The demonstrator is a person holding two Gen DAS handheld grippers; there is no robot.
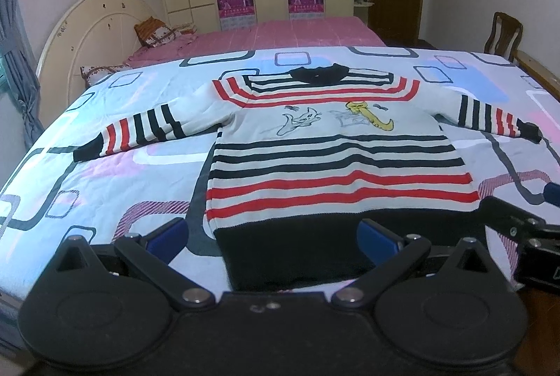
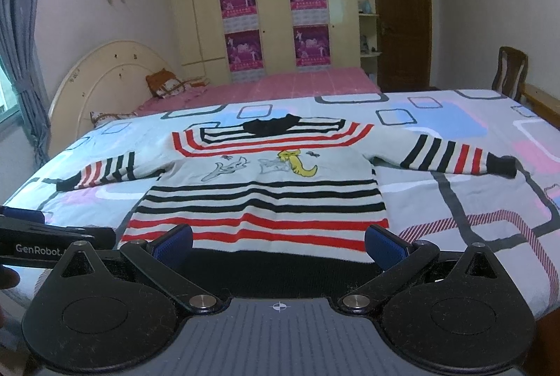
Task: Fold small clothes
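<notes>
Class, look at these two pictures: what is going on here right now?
A person holds a gripper in each hand over a striped sweater laid flat on a bed, sleeves spread out. The left gripper and right gripper are both open near the dark hem. Nothing is folded yet.

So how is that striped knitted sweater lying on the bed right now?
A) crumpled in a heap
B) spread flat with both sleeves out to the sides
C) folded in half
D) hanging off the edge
B: the red, black and white striped knitted sweater lies flat on the patterned bedspread, each sleeve stretched sideways, and both open claws, left and right, hold nothing.
</notes>
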